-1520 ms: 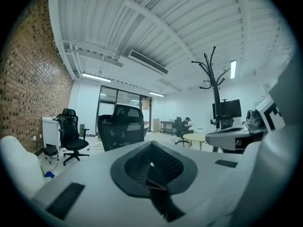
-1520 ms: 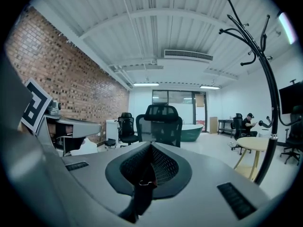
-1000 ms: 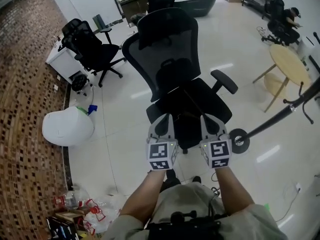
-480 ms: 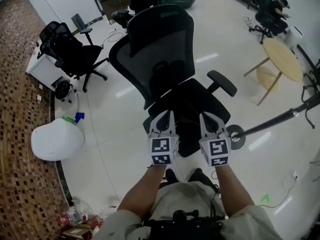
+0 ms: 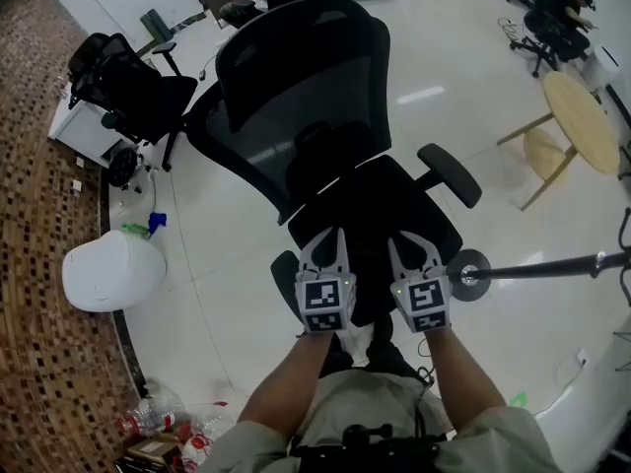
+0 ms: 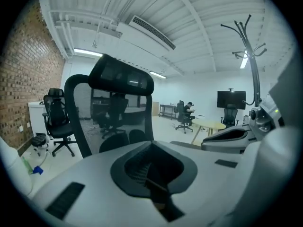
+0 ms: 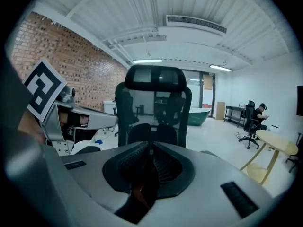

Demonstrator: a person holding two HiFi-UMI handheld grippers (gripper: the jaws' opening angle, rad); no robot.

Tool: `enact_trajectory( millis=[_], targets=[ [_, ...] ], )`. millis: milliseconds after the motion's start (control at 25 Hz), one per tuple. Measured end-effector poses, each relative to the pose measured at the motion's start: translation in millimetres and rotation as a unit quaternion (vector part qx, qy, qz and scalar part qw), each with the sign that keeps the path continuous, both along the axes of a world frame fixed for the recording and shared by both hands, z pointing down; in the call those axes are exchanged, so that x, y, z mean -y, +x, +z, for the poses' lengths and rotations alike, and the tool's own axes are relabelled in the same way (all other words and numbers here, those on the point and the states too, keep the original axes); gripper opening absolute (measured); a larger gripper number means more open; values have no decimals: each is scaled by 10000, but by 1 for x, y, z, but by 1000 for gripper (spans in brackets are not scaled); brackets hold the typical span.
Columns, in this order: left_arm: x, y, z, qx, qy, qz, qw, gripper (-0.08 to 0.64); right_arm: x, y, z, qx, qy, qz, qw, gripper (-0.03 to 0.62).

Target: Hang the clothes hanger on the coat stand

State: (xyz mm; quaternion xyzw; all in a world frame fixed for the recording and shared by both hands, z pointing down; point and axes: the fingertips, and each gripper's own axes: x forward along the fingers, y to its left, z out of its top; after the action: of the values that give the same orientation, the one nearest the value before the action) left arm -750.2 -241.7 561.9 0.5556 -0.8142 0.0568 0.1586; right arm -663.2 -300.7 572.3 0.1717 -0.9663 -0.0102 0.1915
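Observation:
In the head view my left gripper (image 5: pixel 325 240) and right gripper (image 5: pixel 409 242) are held side by side, level, over the seat of a black mesh office chair (image 5: pixel 306 97). The left gripper (image 6: pixel 150 148) looks shut with nothing in it. The jaws of the right gripper (image 7: pixel 150 148) have just been opening and stand a crack apart, with nothing between them. The black coat stand has its round base (image 5: pixel 470 274) just right of my right gripper, and its pole (image 5: pixel 552 266) runs off to the right. Its hooked top (image 6: pixel 251 37) shows in the left gripper view. I see no clothes hanger.
A second black chair (image 5: pixel 128 92) and a white sack (image 5: pixel 110 269) are at the left by the brick wall. A round wooden table (image 5: pixel 580 106) stands at the right, with a seated person (image 5: pixel 562 13) beyond. Bottles and clutter (image 5: pixel 163 432) lie at the lower left.
Both grippers have moved forward together, closer to the black chair, which now fills more of the view. The coat stand's pole now lies more level across the picture.

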Motion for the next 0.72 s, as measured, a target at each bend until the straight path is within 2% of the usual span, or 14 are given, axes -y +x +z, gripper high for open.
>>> enact_trajectory(
  millis=[80, 160, 200, 280, 400, 520, 720],
  targets=[
    [13, -13, 26, -191, -106, -106, 9997, 8, 13, -15, 28, -237, -19, -103, 9997, 51],
    [22, -24, 58, -293, -330, -258, 9987, 6, 20, -28, 63, -536, -69, -244, 9982, 53],
    [26, -28, 73, -323, -458, -326, 9979, 11, 22, -33, 81, -693, -124, -323, 9970, 81],
    [36, -32, 101, -455, -650, -491, 9956, 11, 28, -40, 111, -982, -237, -500, 9936, 91],
    [50, -34, 140, -773, -846, -703, 9909, 11, 38, -46, 156, -1385, -391, -781, 9865, 126],
    [59, -44, 179, -915, -1060, -869, 9863, 9, 43, -53, 206, -1727, -638, -978, 9780, 150],
    [80, -68, 229, -1080, -1262, -1110, 9798, 8, 49, -74, 280, -2203, -1025, -1227, 9622, 150]
  ],
)
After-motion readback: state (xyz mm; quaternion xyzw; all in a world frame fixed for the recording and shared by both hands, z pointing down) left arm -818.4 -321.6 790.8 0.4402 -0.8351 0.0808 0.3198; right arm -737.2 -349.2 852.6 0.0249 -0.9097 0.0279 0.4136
